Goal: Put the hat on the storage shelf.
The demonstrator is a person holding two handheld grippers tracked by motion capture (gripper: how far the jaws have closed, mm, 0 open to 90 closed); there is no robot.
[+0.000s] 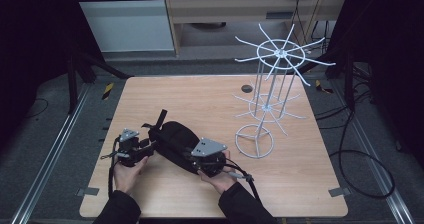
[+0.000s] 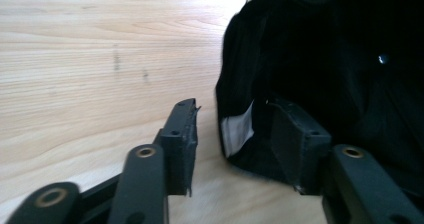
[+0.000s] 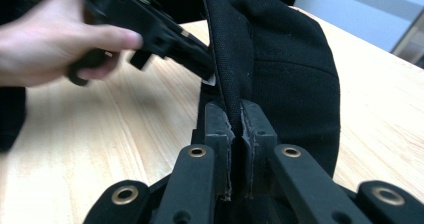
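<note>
1. Lying on the near half of the wooden table [image 1: 210, 96], a black cap [image 1: 175, 141] sits between the person's two hands, well apart from the white wire display rack [image 1: 270, 84] standing at the far right.
2. The right gripper [image 3: 235, 134] has its jaws pressed together on a fold of the cap's black fabric, which rises upright out of the pinch in the right gripper view.
3. The left gripper [image 2: 240, 139] stands with its jaws apart: one pad lies over bare table, the other lies against the cap's edge beside a white label [image 2: 237, 129], and the pads do not clamp the fabric.
4. Seen from above, the left gripper sits at the cap's left end and the right gripper at its near right edge.
5. The left hand [image 3: 55, 39] wraps around its gripper's body, just beside the cap.
</note>
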